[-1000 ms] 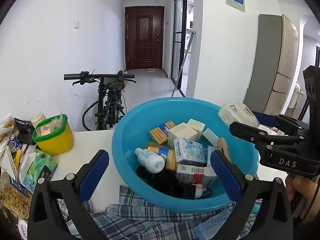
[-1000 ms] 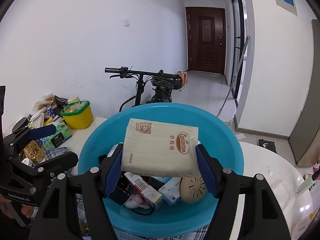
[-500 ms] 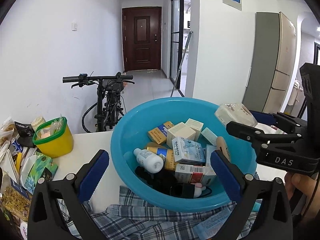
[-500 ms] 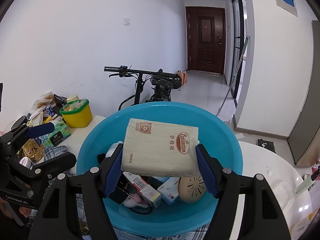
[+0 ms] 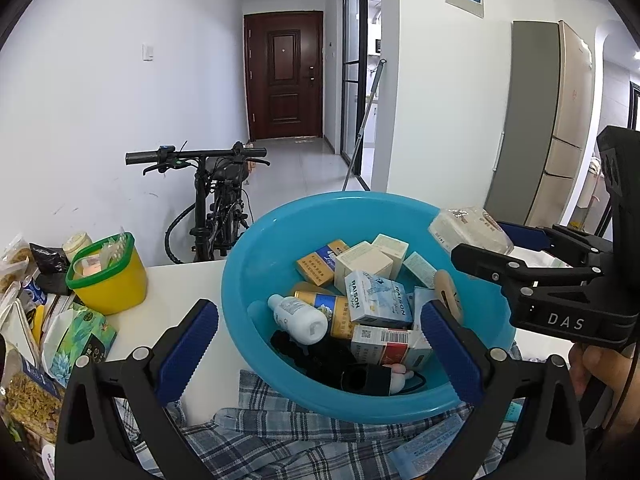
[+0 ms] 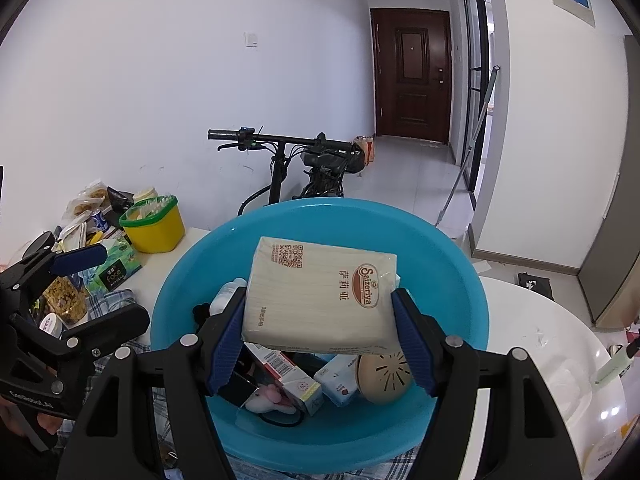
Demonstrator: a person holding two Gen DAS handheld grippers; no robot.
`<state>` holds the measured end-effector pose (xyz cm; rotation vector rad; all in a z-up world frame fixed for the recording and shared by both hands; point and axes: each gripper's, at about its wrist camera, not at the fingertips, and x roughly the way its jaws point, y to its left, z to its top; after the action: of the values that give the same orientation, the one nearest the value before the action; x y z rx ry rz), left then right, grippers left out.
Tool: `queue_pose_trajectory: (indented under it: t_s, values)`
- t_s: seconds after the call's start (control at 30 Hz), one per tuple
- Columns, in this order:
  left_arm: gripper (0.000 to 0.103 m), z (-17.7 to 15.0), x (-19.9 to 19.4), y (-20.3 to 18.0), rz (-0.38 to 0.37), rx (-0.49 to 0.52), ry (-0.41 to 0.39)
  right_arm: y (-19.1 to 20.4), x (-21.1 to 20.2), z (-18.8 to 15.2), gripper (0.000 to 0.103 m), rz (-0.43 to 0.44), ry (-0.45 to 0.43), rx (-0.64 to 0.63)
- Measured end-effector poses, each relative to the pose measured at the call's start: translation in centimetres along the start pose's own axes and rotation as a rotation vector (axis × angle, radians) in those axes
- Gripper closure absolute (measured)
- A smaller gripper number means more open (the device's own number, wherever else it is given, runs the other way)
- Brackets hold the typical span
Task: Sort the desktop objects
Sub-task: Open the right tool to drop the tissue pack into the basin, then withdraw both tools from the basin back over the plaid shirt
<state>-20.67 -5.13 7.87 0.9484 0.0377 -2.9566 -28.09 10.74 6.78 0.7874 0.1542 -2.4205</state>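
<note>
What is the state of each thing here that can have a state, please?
Right gripper: shut on the pack, above the basin.
Beige soft tissue pack: held, lifted.
Left gripper: open, holding nothing.
Round blue plastic basin: upright, filled with boxes.
White plastic bottle: lying on its side.
Yellow tub with green rim: upright, open top.
Dark brown door: closed.

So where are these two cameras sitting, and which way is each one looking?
Left wrist view: sits on the left gripper, looking forward and down into the blue basin; its open, empty jaws show, plus the right gripper and a hand.
Right wrist view: sits on the right gripper, facing the same basin; its jaws clamp a tissue pack.
Both share the basin, yellow tub, bicycle and door.
</note>
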Motion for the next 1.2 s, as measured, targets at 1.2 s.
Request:
queue_pose_trajectory:
  t_s: [1.2]
  values:
    - [0.000, -1.0, -4.9, -3.6, 0.105, 0.112, -0.056, -1.1, -6.7, -3.2, 0.000, -0.044, 0.018, 0.108]
